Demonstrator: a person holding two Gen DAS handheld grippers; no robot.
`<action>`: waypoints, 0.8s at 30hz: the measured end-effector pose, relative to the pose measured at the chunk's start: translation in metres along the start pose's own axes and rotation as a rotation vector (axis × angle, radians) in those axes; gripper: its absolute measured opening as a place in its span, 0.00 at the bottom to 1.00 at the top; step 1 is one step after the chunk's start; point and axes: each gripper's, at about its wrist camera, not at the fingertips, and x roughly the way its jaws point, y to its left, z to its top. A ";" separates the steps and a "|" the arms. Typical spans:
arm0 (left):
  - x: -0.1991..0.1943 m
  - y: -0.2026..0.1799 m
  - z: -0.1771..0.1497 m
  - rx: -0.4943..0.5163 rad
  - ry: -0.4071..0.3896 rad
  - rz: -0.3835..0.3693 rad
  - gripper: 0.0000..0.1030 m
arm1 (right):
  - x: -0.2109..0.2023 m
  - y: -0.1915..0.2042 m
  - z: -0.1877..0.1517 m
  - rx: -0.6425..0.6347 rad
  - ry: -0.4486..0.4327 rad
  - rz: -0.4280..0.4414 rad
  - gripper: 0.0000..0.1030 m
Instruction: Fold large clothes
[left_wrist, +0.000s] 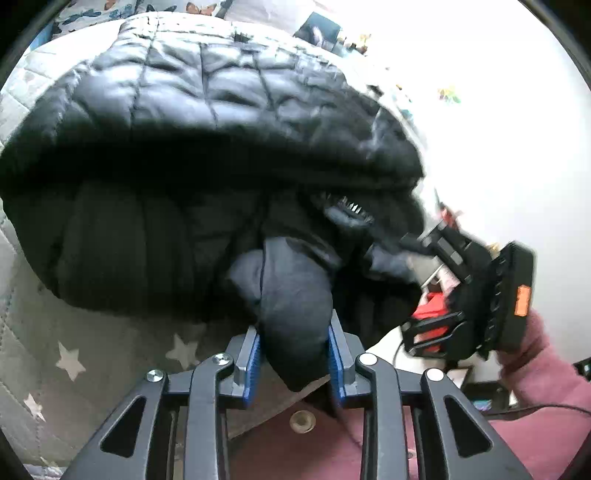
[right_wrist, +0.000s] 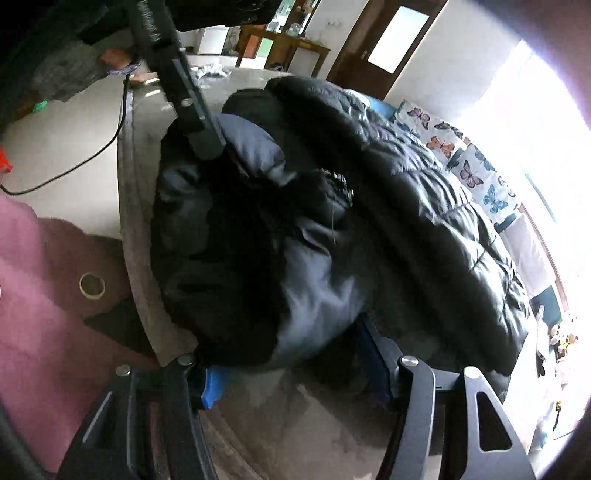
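Black quilted puffer jacket (left_wrist: 207, 110) on grey star-print bedspread (left_wrist: 70, 354), left gripper (left_wrist: 295, 350) clamped on jacket fold, right gripper (right_wrist: 291, 365) straddling bulk, grip unclear, right cam only: butterfly pillows (right_wrist: 476, 166), bed edge near.

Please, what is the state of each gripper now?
Left gripper: shut on the black jacket.
Right gripper: jaws around a jacket fold; grip cannot be told.

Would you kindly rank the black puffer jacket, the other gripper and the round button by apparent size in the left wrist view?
1. black puffer jacket
2. right gripper, enlarged by nearness
3. round button
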 end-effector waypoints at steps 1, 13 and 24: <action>-0.007 -0.001 0.002 0.007 -0.017 0.000 0.30 | 0.001 -0.005 0.003 0.031 -0.008 0.017 0.52; -0.084 -0.009 -0.015 0.220 -0.213 0.215 0.70 | -0.043 -0.102 0.029 0.515 -0.125 0.149 0.19; -0.068 0.020 -0.036 0.303 -0.290 0.542 0.82 | -0.044 -0.130 0.050 0.567 -0.149 0.140 0.18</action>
